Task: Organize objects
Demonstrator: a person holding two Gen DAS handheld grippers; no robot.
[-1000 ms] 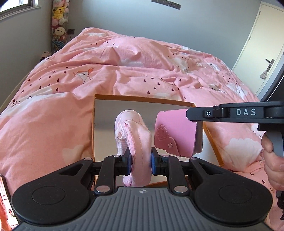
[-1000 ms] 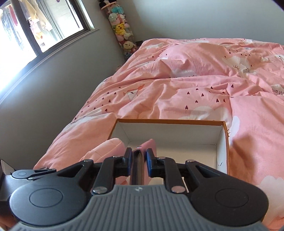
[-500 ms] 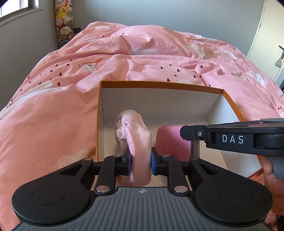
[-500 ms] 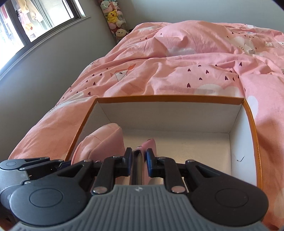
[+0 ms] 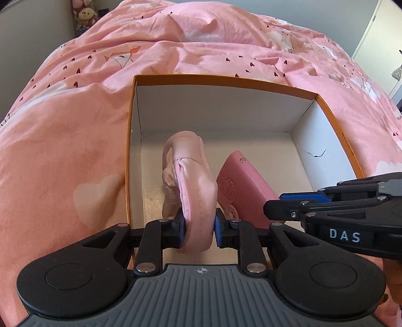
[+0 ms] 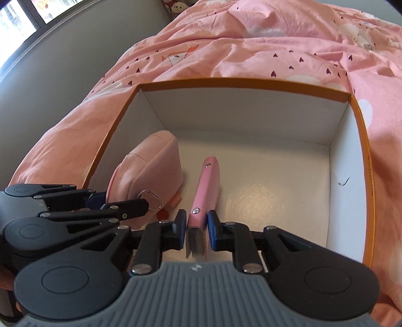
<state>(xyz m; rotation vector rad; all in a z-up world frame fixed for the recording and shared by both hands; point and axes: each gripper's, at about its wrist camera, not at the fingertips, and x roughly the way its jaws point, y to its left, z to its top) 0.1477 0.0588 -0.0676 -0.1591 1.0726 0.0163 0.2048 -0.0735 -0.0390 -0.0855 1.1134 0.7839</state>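
Observation:
An orange-rimmed white box [image 5: 226,80] lies on the pink bed. Inside it, a soft pink zip pouch [image 5: 191,176] rests on the floor by the left wall, with my left gripper [image 5: 199,226] around its near end. The jaws are opening, though the pads still touch the fabric. Beside the pouch a pink snap wallet [image 5: 241,181] stands on edge. In the right wrist view my right gripper [image 6: 197,225] is shut on the wallet [image 6: 207,183], just right of the pouch [image 6: 148,171]. Both grippers point down into the box [image 6: 238,83].
A pink heart-print duvet [image 5: 75,151] surrounds the box. The box's right half [image 6: 276,196] holds nothing, and its right wall shows a small crack mark [image 6: 343,181]. Plush toys [image 5: 85,15] stand by the grey wall; a window [image 6: 22,15] is at far left.
Both grippers have sunk into the box and tilted further down. The pouch and the wallet, earlier held above the box, now reach its floor.

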